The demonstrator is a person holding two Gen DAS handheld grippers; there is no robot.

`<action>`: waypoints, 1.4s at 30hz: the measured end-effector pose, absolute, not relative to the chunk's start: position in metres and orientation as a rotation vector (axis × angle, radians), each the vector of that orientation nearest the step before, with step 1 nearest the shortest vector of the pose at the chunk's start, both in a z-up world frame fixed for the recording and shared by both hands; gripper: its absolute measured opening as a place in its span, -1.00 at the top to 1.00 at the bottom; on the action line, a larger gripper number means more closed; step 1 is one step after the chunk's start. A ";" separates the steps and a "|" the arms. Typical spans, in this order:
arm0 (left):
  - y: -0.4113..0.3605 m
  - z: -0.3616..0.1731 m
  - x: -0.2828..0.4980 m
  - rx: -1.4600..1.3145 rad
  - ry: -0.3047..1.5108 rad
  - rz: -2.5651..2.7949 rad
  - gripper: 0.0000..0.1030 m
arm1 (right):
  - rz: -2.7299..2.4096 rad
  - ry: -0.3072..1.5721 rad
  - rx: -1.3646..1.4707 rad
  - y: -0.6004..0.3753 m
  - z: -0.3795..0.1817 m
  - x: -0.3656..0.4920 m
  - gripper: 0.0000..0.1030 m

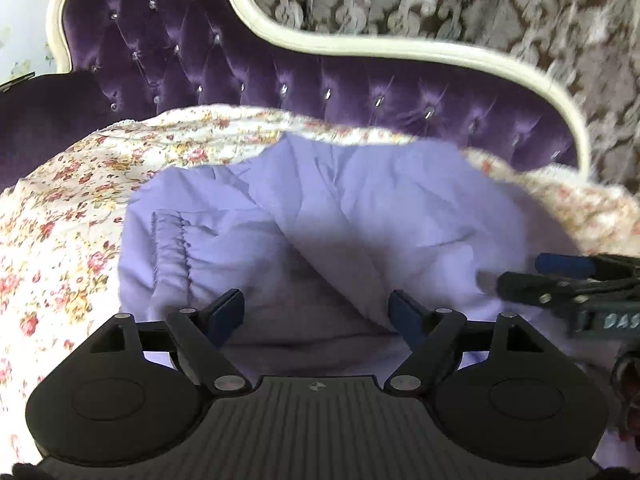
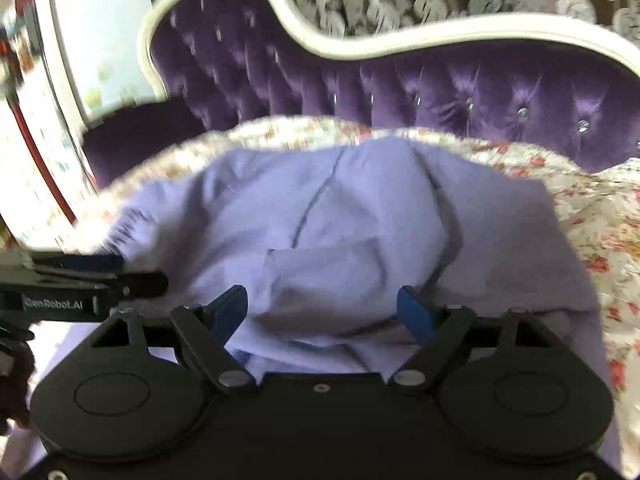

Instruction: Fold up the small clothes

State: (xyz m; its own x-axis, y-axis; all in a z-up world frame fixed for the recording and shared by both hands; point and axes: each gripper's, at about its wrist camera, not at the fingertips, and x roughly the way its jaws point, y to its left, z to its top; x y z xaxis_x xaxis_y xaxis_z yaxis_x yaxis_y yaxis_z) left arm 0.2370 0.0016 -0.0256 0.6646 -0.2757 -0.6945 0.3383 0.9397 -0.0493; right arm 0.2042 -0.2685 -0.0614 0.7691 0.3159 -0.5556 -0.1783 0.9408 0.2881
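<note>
Tufted purple headboard [image 1: 360, 92] with a cream frame, set against patterned damask drapery [image 1: 460, 4], backing a bed covered by a floral quilt [image 1: 60, 208]. At centre lies the task's thing, a small lilac garment [image 1: 360, 200], rumpled on the quilt, with an elasticated gathered band [image 1: 172, 248] toward its left side and a stitched seam [image 2: 316, 196] down its middle; one layer appears turned over another, yet the edges are uneven and creases remain. Folding is judged at an early or middle stage: at most a first fold is made, with squaring and further folds left. The left tool [image 1: 316, 312] hangs over the garment's near edge, fingers spread, pinching nothing. The right tool [image 2: 320, 312] is likewise spread above the cloth, empty
</note>
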 end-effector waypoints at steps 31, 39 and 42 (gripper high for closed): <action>0.132 -0.026 0.067 -0.131 0.950 -0.183 -0.54 | 0.109 0.679 0.476 -0.408 -0.084 -0.021 -0.80; 0.122 -0.032 0.065 -0.106 0.969 -0.179 -0.66 | 0.147 0.685 0.443 -0.401 -0.092 -0.010 -0.96; 0.120 -0.032 0.064 -0.106 0.977 -0.186 -0.73 | 0.152 0.691 0.413 -0.397 -0.093 -0.007 -0.99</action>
State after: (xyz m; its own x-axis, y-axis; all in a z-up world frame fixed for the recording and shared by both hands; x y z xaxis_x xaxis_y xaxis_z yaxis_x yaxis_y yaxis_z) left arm 0.0638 0.1205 -0.0323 0.5452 -0.2044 -0.8130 0.1091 0.9789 -0.1729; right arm -0.0072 -0.3966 -0.0932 0.7636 0.2704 -0.5864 -0.0005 0.9083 0.4183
